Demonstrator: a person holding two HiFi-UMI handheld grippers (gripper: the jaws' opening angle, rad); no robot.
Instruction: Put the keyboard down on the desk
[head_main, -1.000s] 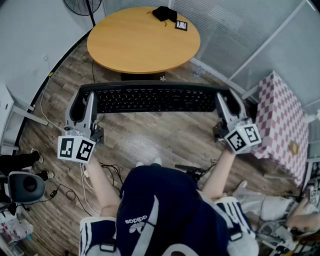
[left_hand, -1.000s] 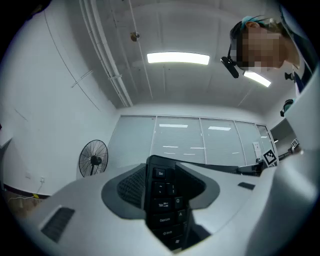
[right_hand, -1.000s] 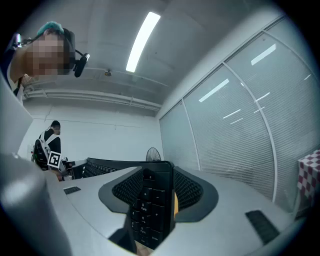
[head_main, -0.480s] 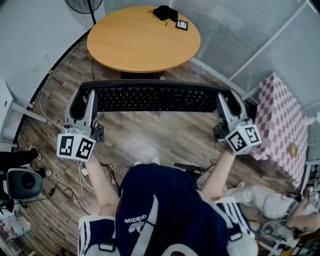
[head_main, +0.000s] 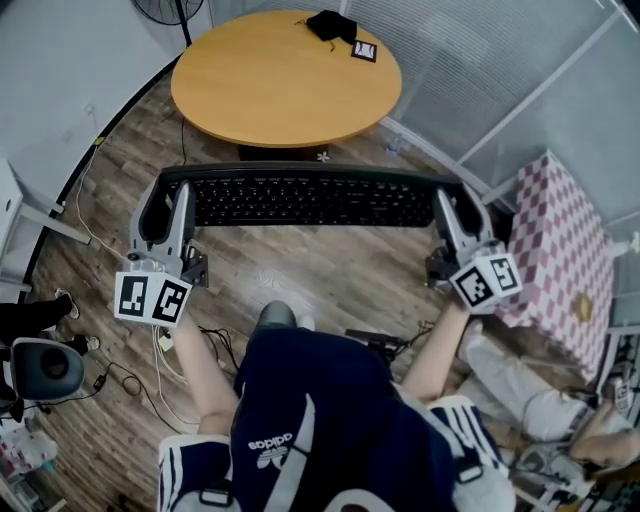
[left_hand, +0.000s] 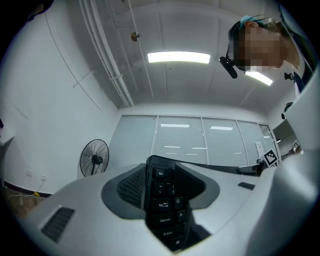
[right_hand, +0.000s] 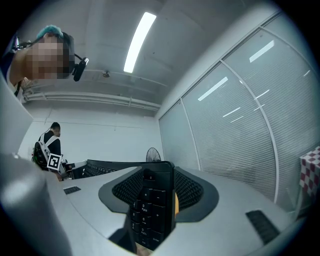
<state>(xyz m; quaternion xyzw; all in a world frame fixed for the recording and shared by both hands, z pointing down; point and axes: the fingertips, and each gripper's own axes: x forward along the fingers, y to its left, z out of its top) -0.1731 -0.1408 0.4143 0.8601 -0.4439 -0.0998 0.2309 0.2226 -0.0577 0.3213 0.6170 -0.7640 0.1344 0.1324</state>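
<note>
**Keyboard being carried level, just short of the round surface**

The black keyboard (head_main: 310, 198) is hanging in the air over the wooden floor (head_main: 330, 275). It is lying level and lengthwise across the person's front, near the round wooden surface (head_main: 270, 90) but not yet over it. Both ends are being held: the fingers of the left gripper (head_main: 165, 205) are clamping the end with the Esc column, and those of the right gripper (head_main: 457, 207) are clamping the number-pad end.

The keyboard is looking like a long, stiff, fairly light plastic slab that should be staying straight between two end grips. Its smooth casing could be slipping or pivoting if one side is loosening first, so holding the short end edges on both sides at once is suiting it.

A black item (head_main: 330, 26) and a small card (head_main: 363, 50) are lying at the surface's far edge, well apart from the near side.
</note>
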